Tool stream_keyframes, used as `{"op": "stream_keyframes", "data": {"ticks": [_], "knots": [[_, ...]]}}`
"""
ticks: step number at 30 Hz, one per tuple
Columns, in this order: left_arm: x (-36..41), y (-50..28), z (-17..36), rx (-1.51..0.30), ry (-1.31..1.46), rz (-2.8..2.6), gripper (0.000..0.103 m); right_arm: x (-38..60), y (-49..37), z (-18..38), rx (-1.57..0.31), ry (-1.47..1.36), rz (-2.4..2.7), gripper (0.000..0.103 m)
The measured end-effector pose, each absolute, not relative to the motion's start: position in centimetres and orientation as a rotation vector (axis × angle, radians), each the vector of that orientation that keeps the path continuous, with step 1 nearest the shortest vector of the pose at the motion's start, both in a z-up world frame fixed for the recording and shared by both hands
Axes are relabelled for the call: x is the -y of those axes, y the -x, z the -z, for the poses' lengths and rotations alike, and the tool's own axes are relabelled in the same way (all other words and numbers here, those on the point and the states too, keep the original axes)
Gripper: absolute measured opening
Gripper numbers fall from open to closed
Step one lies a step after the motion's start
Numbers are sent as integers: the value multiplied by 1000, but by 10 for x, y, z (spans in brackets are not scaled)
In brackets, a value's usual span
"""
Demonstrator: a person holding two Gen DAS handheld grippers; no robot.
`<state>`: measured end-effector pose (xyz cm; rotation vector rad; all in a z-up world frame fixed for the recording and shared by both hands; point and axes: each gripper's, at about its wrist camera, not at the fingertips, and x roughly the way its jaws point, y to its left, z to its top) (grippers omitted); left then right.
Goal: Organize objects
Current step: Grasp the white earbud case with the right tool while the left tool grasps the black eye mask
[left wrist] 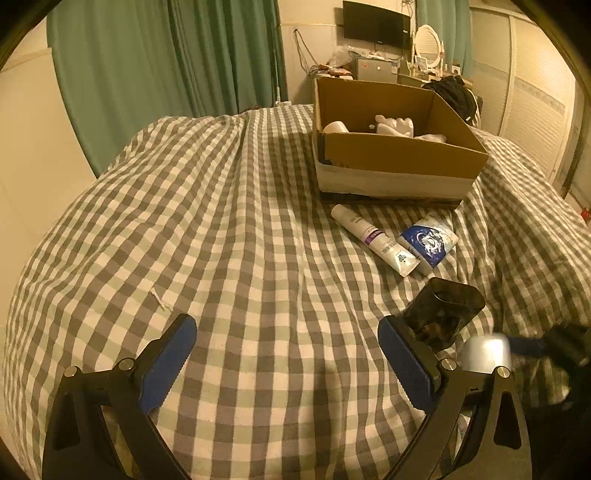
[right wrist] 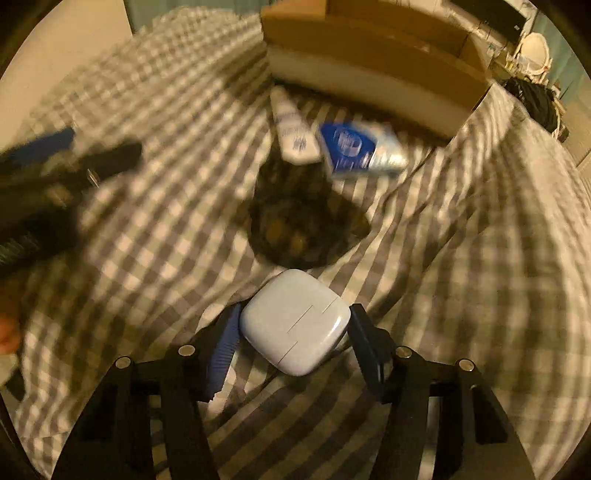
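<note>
My right gripper [right wrist: 293, 332] is shut on a white rounded case [right wrist: 295, 319], held just above the checked bed cover; the case also shows blurred in the left wrist view [left wrist: 485, 352]. My left gripper [left wrist: 286, 350] is open and empty over the cover. Ahead lie a dark translucent container [left wrist: 443, 310], a white tube [left wrist: 373, 238] and a blue and white packet [left wrist: 428, 240]. The same three show in the right wrist view: container [right wrist: 303, 218], tube [right wrist: 293, 129], packet [right wrist: 360, 149]. An open cardboard box [left wrist: 391, 155] with white items inside stands behind them.
The grey and white checked bed cover [left wrist: 221, 221] is rumpled. Green curtains [left wrist: 147, 66] hang behind the bed. A cluttered desk with a monitor [left wrist: 376, 24] and mirror stands at the back right. The left gripper appears blurred at the left of the right wrist view [right wrist: 55, 166].
</note>
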<state>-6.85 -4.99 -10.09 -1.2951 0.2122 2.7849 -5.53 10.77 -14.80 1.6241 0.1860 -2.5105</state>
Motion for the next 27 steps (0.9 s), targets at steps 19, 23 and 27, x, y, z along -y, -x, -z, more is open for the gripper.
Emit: {"op": "stream_keyframes", "data": {"ticks": [19,23,27], "knots": [[-63,77,127,-347,1238,-2584,101,-193,71,75,1,-1411,2840,58],[-74,80,143,-362,1261,-2525,101,-204,72,86,78,-1426,2810,58],[-81,94,158,-355,1312,-2487,101,-206,73,92,101,-1440,2799,58]]}}
